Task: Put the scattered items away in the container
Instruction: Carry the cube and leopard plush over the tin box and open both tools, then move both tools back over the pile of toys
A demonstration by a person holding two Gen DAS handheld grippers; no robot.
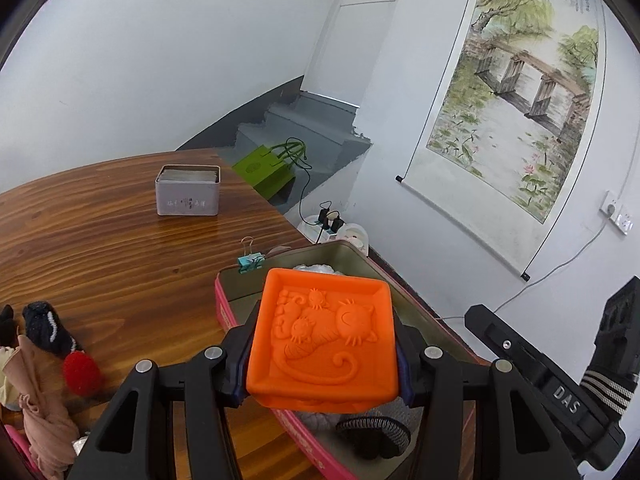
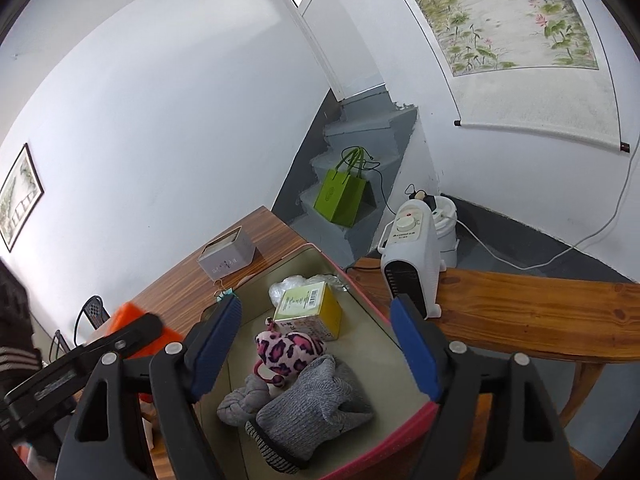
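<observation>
The big wooden table [image 1: 100, 248] fills the left side of the left wrist view. On it, at the lower middle, sits the pink box [image 1: 224, 304] with a tan inside (this is the container). In the right wrist view the same box fills the bottom middle, and inside it lie a grey knit glove [image 2: 312, 404], a pink spotted soft toy [image 2: 288, 352] and a yellow carton [image 2: 316, 312] with a barcode label; its small print is too tiny to read.

The left gripper [image 1: 324, 360] pinches an orange square tray [image 1: 324, 336] between its pads. The tray has cats shaped on its top, and it hangs over the near edge of the pink box.

The right gripper [image 2: 316, 352] has its blue pads spread wide over the box, with nothing pressed between them. On its black body, at the lower right of the left wrist view, the letters "DAS" can be read.

A grey tin [image 1: 188, 192] stands at the upper middle of the table; the writing on its front is too small to read. A teal binder clip [image 1: 251, 261] lies just beside the box's far corner. A red pom-pom [image 1: 82, 372] and a dark sock [image 1: 50, 328] lie at the lower left.
</observation>
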